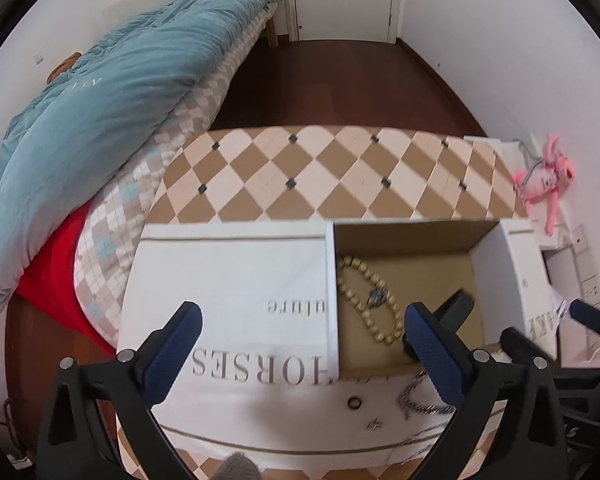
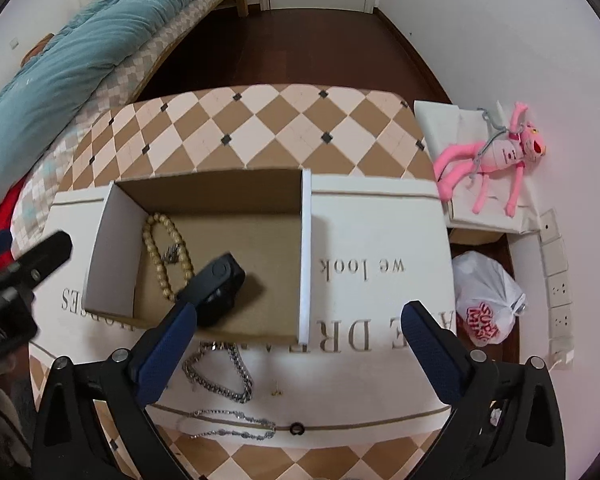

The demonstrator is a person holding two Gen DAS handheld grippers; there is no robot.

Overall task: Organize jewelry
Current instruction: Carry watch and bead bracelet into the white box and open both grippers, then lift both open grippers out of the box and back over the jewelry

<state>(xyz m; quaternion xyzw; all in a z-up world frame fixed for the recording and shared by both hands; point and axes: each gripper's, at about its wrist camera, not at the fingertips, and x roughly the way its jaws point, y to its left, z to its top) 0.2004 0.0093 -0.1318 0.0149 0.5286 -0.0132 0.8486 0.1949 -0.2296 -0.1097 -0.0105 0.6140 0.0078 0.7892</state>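
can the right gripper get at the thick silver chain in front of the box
Probably yes. The right gripper is open and empty, and the silver chain lies in the open on the white cloth outside the box, nothing covering it.

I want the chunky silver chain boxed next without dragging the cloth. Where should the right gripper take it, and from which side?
Probably from straight above, on the thick lower bend of the chunky silver chain, nearest the right gripper. It lies flat in a loop on the white cloth, just outside the cardboard box, so a pinch across the links there, one finger inside the loop, should lift it.
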